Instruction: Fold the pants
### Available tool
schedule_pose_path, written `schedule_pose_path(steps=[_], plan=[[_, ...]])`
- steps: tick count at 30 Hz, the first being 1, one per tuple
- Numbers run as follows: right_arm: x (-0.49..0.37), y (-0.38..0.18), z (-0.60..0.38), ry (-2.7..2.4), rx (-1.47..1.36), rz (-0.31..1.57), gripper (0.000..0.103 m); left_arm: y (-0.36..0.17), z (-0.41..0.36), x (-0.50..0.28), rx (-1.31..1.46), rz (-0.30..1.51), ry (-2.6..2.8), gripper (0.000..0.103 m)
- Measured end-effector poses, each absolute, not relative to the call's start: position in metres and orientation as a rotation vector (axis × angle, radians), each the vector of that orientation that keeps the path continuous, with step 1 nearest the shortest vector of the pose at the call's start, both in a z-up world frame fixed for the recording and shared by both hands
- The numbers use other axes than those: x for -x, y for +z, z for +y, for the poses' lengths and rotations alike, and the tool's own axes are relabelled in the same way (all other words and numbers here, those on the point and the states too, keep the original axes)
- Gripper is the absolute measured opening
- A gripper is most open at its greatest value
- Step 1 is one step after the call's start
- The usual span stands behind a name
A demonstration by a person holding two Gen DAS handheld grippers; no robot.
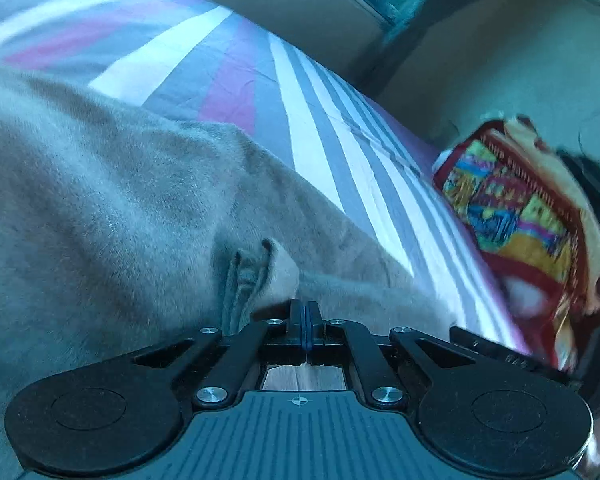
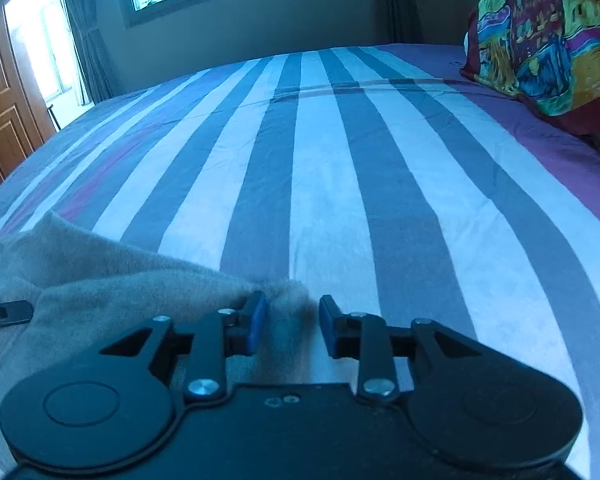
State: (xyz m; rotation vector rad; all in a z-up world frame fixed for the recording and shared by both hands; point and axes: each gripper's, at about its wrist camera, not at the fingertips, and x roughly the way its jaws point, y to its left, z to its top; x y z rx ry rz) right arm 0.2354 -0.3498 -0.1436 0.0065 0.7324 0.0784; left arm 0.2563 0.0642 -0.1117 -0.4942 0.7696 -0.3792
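While the grey pants (image 1: 112, 184) lie rumpled on the near left of the striped bed (image 2: 324, 168), the left gripper (image 1: 306, 312) is pinched fully closed beside a fold, and the right gripper (image 2: 292, 322) straddles a corner with fingers apart, seemingly ready to lift it.

the pants (image 1: 100, 184) run past the left edge; the pillow (image 1: 520, 216) is blurred.

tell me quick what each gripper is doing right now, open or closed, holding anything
Left gripper: closed; whether it pinches the grey pants cannot be told.
Right gripper: open, pants corner between its fingers, not clamped.
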Motion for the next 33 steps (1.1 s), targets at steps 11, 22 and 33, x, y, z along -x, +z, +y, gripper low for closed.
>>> schedule_pose_path(steps=[11, 22, 33], plan=[[-0.186, -0.144, -0.341, 0.069, 0.059, 0.767, 0.055, -0.087, 0.043, -0.196, 0.224, 0.730, -0.359, 0.004], [-0.121, -0.131, -0.358, 0.105, -0.017, 0.663, 0.057, -0.070, 0.197, -0.109, 0.601, 0.457, -0.080, 0.074], [-0.115, -0.134, -0.356, 0.061, -0.029, 0.702, 0.057, -0.163, 0.359, -0.167, 1.108, 0.503, 0.002, 0.042]])
